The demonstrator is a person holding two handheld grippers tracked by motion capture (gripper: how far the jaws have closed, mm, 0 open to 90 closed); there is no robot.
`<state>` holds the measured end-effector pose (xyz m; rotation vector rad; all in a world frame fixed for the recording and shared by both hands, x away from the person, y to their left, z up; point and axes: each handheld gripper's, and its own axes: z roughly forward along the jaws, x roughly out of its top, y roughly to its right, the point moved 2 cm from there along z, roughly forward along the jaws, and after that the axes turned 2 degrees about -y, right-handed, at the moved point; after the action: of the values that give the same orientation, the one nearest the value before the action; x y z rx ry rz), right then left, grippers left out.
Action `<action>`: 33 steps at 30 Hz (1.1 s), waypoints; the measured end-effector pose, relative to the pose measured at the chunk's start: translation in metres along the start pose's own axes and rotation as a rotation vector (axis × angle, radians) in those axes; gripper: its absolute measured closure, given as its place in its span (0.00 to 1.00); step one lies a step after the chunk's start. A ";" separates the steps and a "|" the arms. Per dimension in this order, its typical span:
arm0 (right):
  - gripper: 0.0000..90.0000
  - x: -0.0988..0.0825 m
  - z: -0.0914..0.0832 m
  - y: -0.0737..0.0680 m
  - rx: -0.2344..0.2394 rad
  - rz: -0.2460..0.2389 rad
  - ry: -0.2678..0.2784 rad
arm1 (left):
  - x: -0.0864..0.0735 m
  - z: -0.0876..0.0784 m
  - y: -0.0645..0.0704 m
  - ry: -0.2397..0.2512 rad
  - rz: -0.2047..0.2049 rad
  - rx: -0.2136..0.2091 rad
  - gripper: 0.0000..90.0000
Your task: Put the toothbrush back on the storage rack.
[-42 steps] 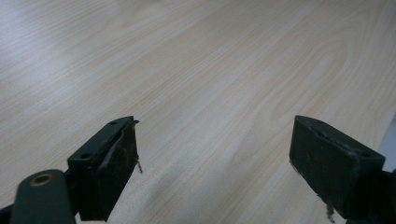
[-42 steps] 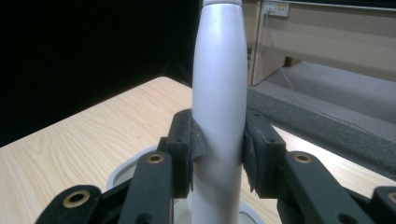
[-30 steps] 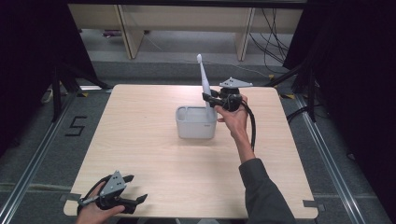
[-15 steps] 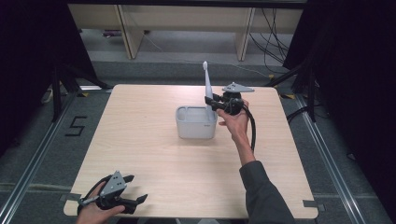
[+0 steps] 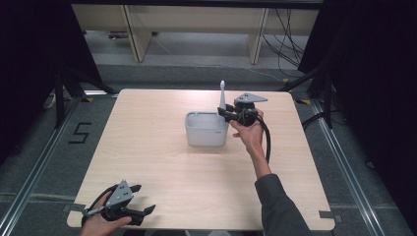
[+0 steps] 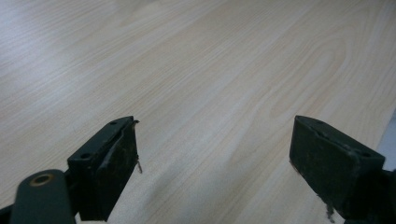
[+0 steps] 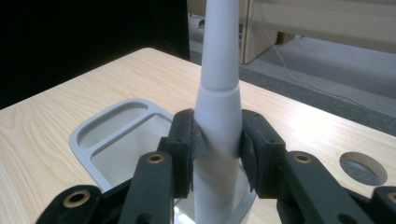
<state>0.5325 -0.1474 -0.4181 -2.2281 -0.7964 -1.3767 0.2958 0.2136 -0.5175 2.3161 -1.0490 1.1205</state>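
Claw [image 7: 217, 144] in my right hand clenches the white handle [image 7: 218, 100] above the grey tub [image 5: 206, 129]; left claw [image 6: 215, 163] released, well away from the tub.

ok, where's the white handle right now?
High view: the white handle stands upright, clamped in the right gripper over the right end of the grey container, on the table's far centre-right.

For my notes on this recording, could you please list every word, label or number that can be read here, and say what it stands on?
"5": a black numeral marked on the grey floor left of the light wooden table, high view.
The grey plastic rectangular container bears a small mark on its front wall, too small to read.
The tall white plastic handle in the right gripper carries no text.
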 end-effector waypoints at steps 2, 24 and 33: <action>0.75 -0.002 0.000 -0.002 0.022 0.030 -0.009 | 0.000 0.000 0.000 -0.005 0.005 0.003 0.16; 0.64 -0.002 0.001 -0.008 0.035 -0.007 -0.026 | 0.000 0.001 0.002 0.007 -0.012 -0.006 0.16; 0.54 0.000 -0.006 -0.009 0.016 0.024 -0.023 | 0.000 0.000 0.000 -0.005 0.009 0.004 0.16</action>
<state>0.5221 -0.1442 -0.4152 -2.2384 -0.7827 -1.3308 0.2959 0.2139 -0.5173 2.3203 -1.0614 1.1219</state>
